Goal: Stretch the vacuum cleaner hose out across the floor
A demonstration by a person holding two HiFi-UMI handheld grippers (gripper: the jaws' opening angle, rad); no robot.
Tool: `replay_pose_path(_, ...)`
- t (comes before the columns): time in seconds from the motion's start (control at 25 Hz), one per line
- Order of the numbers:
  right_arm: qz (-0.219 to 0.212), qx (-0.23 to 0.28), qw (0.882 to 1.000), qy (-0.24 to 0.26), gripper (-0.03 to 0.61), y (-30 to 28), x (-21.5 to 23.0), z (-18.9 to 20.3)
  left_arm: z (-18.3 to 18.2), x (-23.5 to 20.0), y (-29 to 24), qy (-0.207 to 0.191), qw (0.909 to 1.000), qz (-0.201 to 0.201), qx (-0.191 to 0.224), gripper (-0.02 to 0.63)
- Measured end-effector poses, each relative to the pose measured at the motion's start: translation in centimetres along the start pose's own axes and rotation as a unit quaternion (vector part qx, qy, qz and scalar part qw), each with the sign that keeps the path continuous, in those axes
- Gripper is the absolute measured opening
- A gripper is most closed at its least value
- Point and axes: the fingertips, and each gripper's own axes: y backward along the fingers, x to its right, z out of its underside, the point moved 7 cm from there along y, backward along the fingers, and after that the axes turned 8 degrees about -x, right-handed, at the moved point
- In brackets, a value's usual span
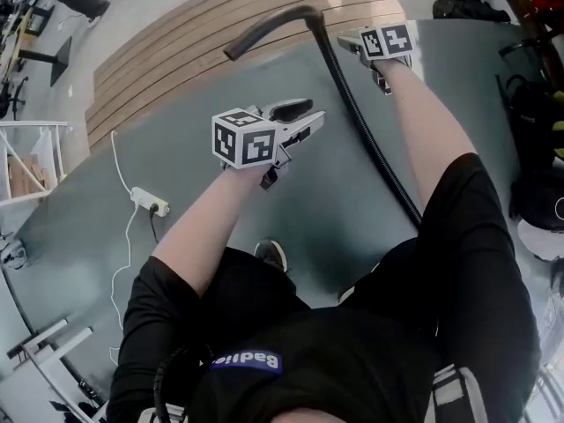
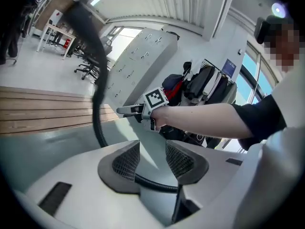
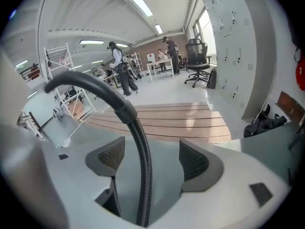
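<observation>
Hose, where: we see the hose (image 1: 370, 130) run from beside the person's right thigh (image 1: 467, 236), at centre right of the head view, up to the upper middle. There it joins a curved end tube (image 1: 264, 29) that points to the upper left, over the grey floor (image 1: 220, 95).
Hose, feel: we judge it light and limp. The ribbed wall should bend and spring back rather than hold a line, so it will likely sag and curl when pulled.
End tube, feel: smooth and stiff, and probably slicker under the pads than the ribs.
Where to take hold: we would grip the ribbed length just below the tube joint, where the ribs give purchase, and use a second hold further down to pay it out.
Right gripper (image 3: 152, 144): the jaws stand wide apart. The hose (image 3: 143, 175) rises between them, nearer the left-hand pad (image 3: 110, 160), with a gap on both sides, so nothing is clamped. In the head view it sits at the upper right (image 1: 352, 42), just beside the hose top.
Left gripper (image 2: 152, 147): the jaws are about half apart and hold nothing. The hose (image 2: 98, 123) shows only beyond the gap, low in the frame. In the head view this gripper (image 1: 308, 117) is at centre, apart from the hose.
</observation>
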Motion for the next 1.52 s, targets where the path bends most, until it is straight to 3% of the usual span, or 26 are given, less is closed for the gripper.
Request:
replay_pose_path(0.36,-0.032,-0.026,0.997,0.068,0.339,-0.5,-3.6,5.3,-0.3,-3.9,-3.0,0.004,0.9999,-0.012,-0.011,0.173)
replay_pose_path(0.6,-0.02,-0.056,0.998,0.023,0.339,1.1,1.1,12.7,1.4,-7.4,-5.0,0.039,0.9983,-0.032,-0.031,0.173)
replay_pose_path(0.68,-0.016,-0.053,0.998,0.0,0.339,2.6,2.8,14.5,1.2,-7.9,-5.0,0.03,0.9984,-0.037,-0.029,0.173)
replay_pose_path(0.8,-0.012,-0.037,0.999,-0.001,0.339,5.8,5.0,14.4,-2.2,-7.4,-4.0,0.002,0.9992,-0.037,0.012,0.173)
replay_pose_path(0.92,-0.014,-0.022,1.0,-0.008,0.337,10.0,6.5,13.1,-7.3,-3.8,-2.3,-0.064,0.997,-0.019,0.039,0.173)
replay_pose_path(1.08,-0.012,0.013,1.0,-0.018,0.337,16.8,4.7,10.0,-11.6,2.6,0.9,-0.135,0.9903,0.014,0.028,0.173)
replay_pose_path(1.24,-0.039,0.06,0.996,-0.048,0.337,25.3,-1.2,8.1,-12.3,9.9,5.3,-0.123,0.9916,0.037,0.018,0.173)
replay_pose_path(1.4,-0.093,0.083,0.989,-0.08,0.337,35.0,-8.7,10.7,-11.1,19.4,9.6,-0.09,0.9944,0.055,-0.012,0.173)
replay_pose_path(1.52,-0.106,0.084,0.985,-0.109,0.337,43.4,-14.4,11.7,-11.4,26.2,13.3,-0.06,0.9956,0.066,-0.03,0.173)
